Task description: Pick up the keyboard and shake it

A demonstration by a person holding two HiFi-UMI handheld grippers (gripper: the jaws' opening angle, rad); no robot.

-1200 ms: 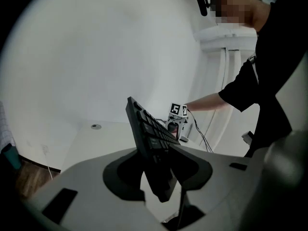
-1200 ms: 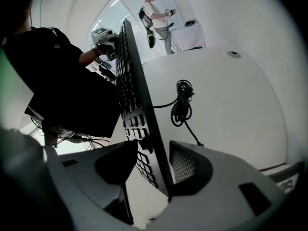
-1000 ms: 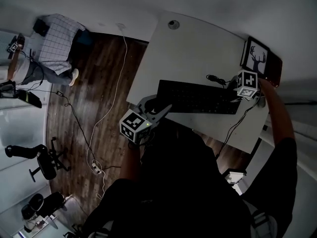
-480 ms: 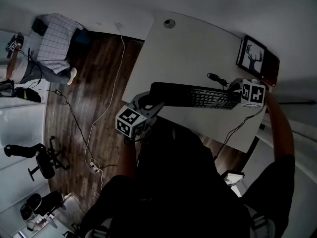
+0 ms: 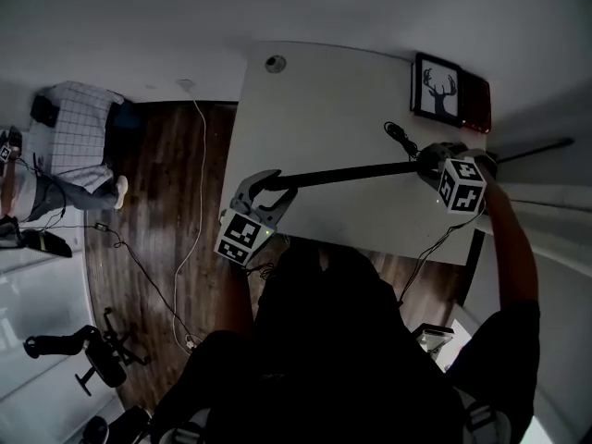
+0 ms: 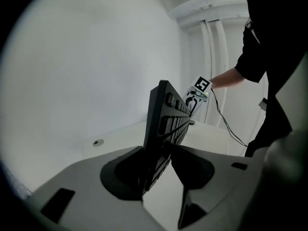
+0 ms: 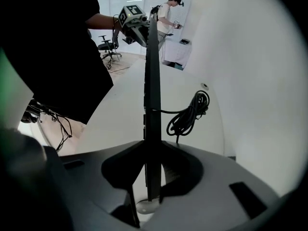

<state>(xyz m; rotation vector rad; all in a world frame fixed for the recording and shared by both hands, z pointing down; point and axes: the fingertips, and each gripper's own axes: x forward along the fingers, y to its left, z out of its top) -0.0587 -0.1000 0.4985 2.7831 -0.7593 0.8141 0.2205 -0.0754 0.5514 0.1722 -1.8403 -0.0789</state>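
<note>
Above the tabletop (image 5: 324, 100), the keyboard (image 5: 347, 173) stands on edge, clamped at both ends — left tool (image 5: 264, 183), jaws just eased wider; right tool (image 5: 425, 163) pointing steeply down, jaws just closing tighter.

No word, number or brand name can be read in any view. The keys of the keyboard (image 6: 166, 124) are too dark for their legends to be made out. The cubes on the left gripper (image 5: 266, 185) and the right gripper (image 5: 427, 160) carry black-and-white square code patterns, not characters. The framed picture (image 5: 437, 89) at the far edge of the table shows a stag silhouette without lettering.
</note>
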